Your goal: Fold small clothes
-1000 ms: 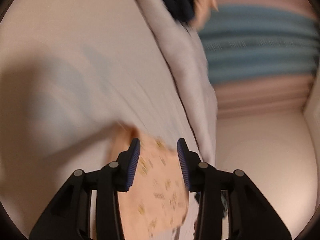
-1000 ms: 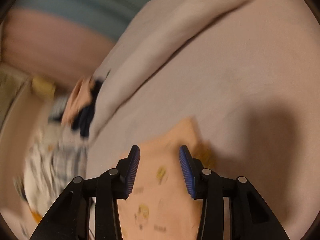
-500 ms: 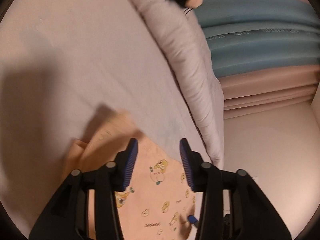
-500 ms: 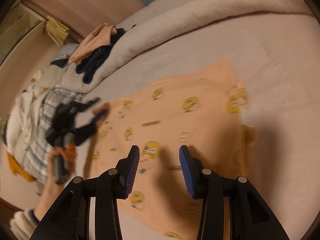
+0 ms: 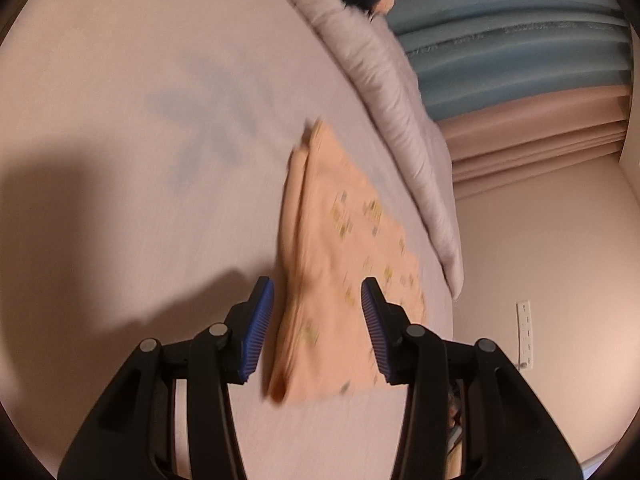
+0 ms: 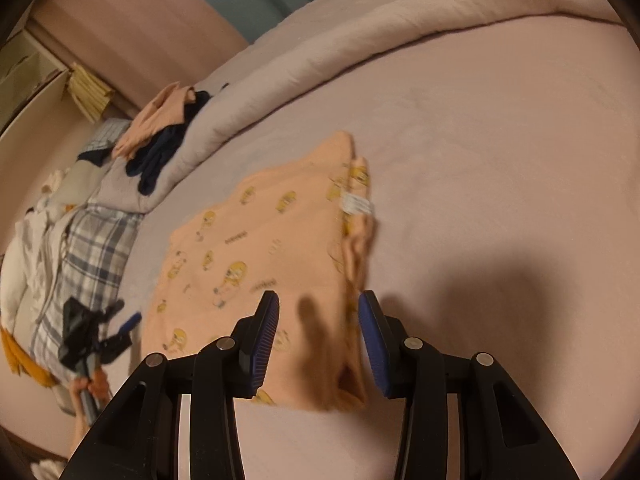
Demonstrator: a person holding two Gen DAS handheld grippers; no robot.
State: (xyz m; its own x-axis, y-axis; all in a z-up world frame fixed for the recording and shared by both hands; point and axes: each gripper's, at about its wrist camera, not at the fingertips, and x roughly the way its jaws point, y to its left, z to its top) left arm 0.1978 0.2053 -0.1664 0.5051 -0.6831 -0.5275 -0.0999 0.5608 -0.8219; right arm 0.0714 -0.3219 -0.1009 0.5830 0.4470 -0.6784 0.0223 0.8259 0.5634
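on the bed (image 6: 500, 160), one folded peach garment (image 6: 260, 248); both grippers (image 5: 317, 312) (image 6: 319, 320) part-open, holding nothing.

A pale mauve sheet (image 6: 500, 128) covers the bed and takes up most of both views. A rolled duvet (image 6: 360, 36) of the same colour runs along the bed's far edge, ending near the bed's corner by the wall. Behind it hang a blue curtain (image 5: 512, 52) and a pink curtain (image 5: 536, 128). A white wall socket (image 5: 524, 334) sits low on the cream wall (image 5: 540, 260) beyond the bed's edge. In the right wrist view, a white shelf unit (image 6: 28, 92) stands at the upper left, with what may be a stack of yellowish papers (image 6: 90, 90) beside it; the blur leaves that unsure.
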